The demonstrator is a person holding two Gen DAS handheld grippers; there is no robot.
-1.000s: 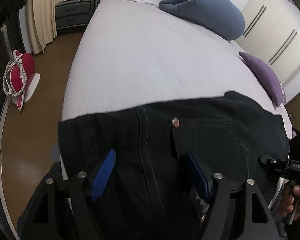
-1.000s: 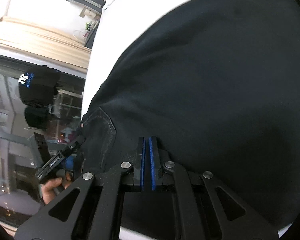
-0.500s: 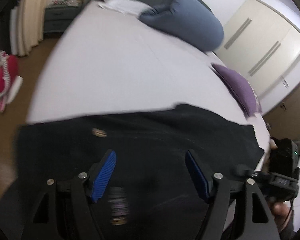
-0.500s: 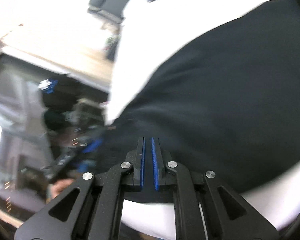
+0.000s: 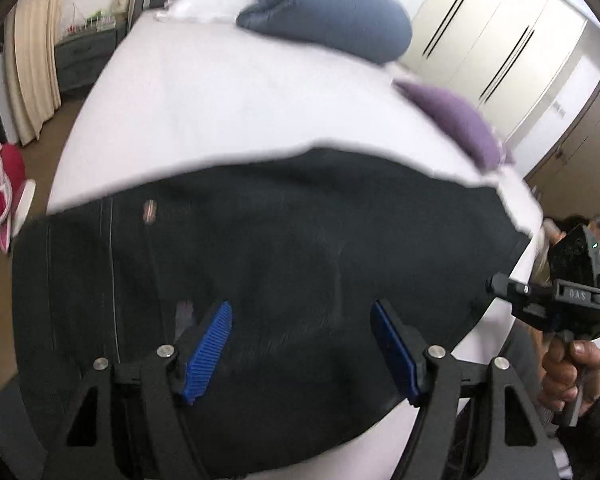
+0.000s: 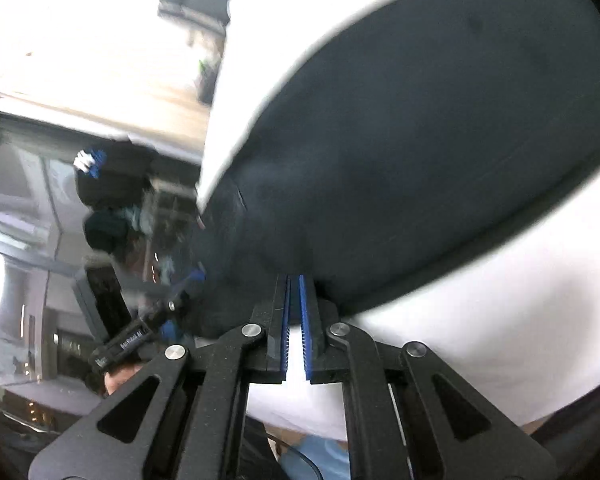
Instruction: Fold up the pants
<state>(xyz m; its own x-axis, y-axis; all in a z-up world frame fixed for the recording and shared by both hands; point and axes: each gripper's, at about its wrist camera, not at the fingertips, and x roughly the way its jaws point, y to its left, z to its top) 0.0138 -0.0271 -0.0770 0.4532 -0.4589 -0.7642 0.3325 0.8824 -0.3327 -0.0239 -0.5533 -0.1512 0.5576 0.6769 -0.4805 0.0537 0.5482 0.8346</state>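
Dark denim pants (image 5: 284, 256) lie spread across the near end of a white bed (image 5: 236, 108). Their waist, with a metal button (image 5: 149, 211), is at the left. My left gripper (image 5: 300, 336) is open and empty, hovering over the middle of the pants. My right gripper (image 6: 294, 296) is nearly shut, with its tips at the pants' (image 6: 420, 140) near edge. I cannot tell whether cloth is pinched between the pads. The right gripper also shows in the left wrist view (image 5: 496, 282) at the pants' right edge.
A blue bolster pillow (image 5: 332, 12) and a white pillow (image 5: 208, 4) lie at the head of the bed. A purple cushion (image 5: 460, 124) sits at its right side. A red and white object (image 5: 2, 184) is on the wooden floor at the left. Wardrobe doors (image 5: 496, 40) stand behind.
My left gripper has swung right over the pants, from the waist towards the middle. My right gripper has drawn back, so white sheet now shows below the pants' edge.
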